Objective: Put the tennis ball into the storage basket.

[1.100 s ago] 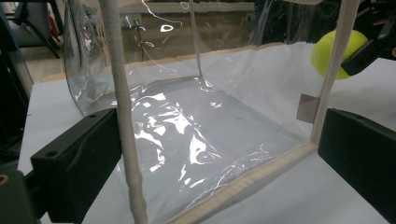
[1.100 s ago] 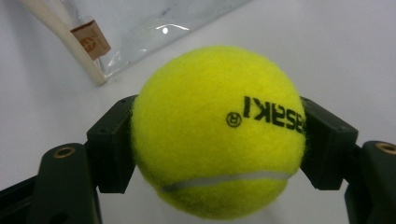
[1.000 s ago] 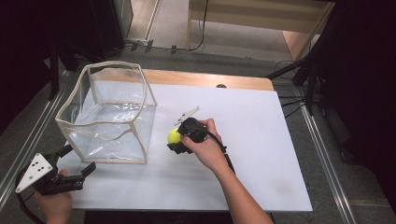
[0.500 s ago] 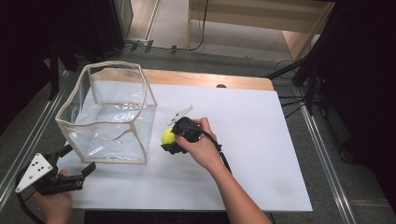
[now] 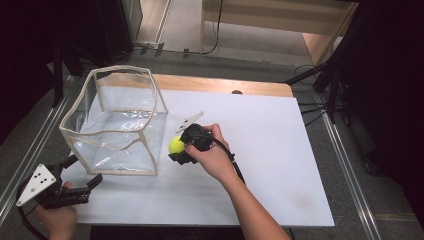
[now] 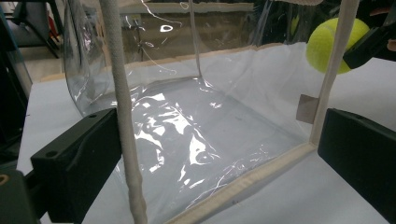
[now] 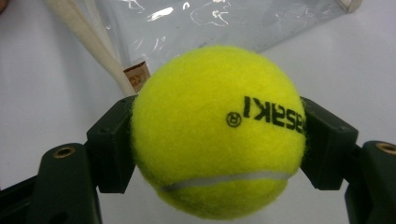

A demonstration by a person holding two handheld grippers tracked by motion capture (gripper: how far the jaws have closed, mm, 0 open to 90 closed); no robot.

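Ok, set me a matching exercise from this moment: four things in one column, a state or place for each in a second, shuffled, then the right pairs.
Things
1. tennis ball
2. clear box
3. left gripper
4. right gripper

States or places
A. open, jaws either side of a near corner of the box
B. stands open-topped at the left of the white table, with nothing inside
C. yellow, clamped between two black jaws
D. shut on the ball, just right of the box

Pairs: 1-C, 2-B, 3-A, 4-D
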